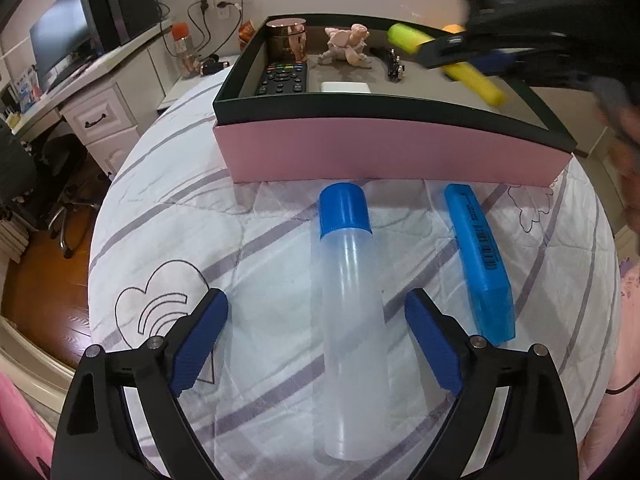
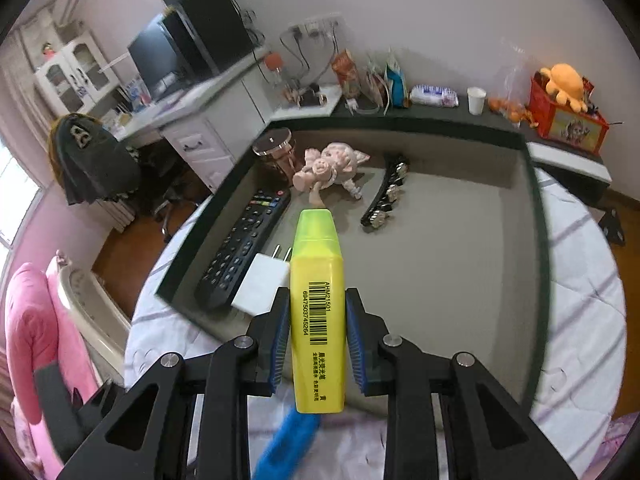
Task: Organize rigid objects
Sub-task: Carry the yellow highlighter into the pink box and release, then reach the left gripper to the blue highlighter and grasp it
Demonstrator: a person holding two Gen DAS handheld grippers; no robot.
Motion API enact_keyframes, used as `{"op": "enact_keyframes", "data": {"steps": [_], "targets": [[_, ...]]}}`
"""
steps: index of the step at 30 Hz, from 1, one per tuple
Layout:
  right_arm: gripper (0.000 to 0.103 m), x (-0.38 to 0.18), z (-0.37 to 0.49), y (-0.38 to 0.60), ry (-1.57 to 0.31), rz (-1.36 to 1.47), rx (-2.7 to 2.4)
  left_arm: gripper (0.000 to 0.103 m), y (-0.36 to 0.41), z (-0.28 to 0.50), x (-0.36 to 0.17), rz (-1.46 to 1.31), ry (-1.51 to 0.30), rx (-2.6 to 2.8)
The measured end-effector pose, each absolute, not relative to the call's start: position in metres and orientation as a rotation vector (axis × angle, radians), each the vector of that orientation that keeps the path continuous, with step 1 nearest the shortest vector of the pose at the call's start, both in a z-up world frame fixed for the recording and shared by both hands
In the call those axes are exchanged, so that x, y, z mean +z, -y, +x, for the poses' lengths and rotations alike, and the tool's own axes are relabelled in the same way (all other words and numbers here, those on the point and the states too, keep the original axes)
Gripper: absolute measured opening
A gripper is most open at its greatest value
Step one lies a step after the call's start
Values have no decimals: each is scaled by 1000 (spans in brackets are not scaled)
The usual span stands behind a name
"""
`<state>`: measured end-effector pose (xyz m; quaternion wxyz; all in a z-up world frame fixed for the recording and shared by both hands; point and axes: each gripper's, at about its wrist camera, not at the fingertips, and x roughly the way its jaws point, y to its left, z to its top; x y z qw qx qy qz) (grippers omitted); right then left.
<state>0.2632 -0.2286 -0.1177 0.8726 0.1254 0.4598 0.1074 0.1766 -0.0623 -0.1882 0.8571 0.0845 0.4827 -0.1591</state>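
My right gripper is shut on a yellow highlighter and holds it in the air over the near part of the open box. From the left wrist view that highlighter hangs above the box's right side, under the blurred right gripper. My left gripper is open on the bedspread, its blue pads to either side of a clear bottle with a blue cap, not touching it. A blue highlighter lies to the bottle's right.
The box has a pink front wall and a black rim. Inside are a remote, a white plug adapter, a copper jar, a pink figurine and a hair clip. A desk with a monitor stands left.
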Motion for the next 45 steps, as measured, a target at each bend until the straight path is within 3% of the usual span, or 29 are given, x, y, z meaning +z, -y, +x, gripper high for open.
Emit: {"op": "enact_keyframes", "data": {"steps": [10, 22, 26, 30, 34, 39, 45], "targets": [[27, -161, 305, 213, -1082, 285, 155, 96, 63, 182, -190, 192, -1010, -368], [29, -158, 298, 207, -1122, 309, 182, 98, 63, 181, -190, 198, -1015, -358], [40, -159, 292, 210, -1132, 348, 226, 99, 62, 179, -191, 198, -1023, -344], [41, -161, 287, 214, -1131, 404, 297, 99, 61, 177, -189, 196, -1028, -322], [42, -146, 270, 229, -1051, 414, 291, 99, 60, 175, -188, 192, -1026, -299], [59, -114, 216, 246, -929, 283, 189, 99, 63, 176, -189, 196, -1031, -273], [64, -96, 155, 250, -832, 222, 162, 99, 65, 171, -182, 189, -1012, -250]]}}
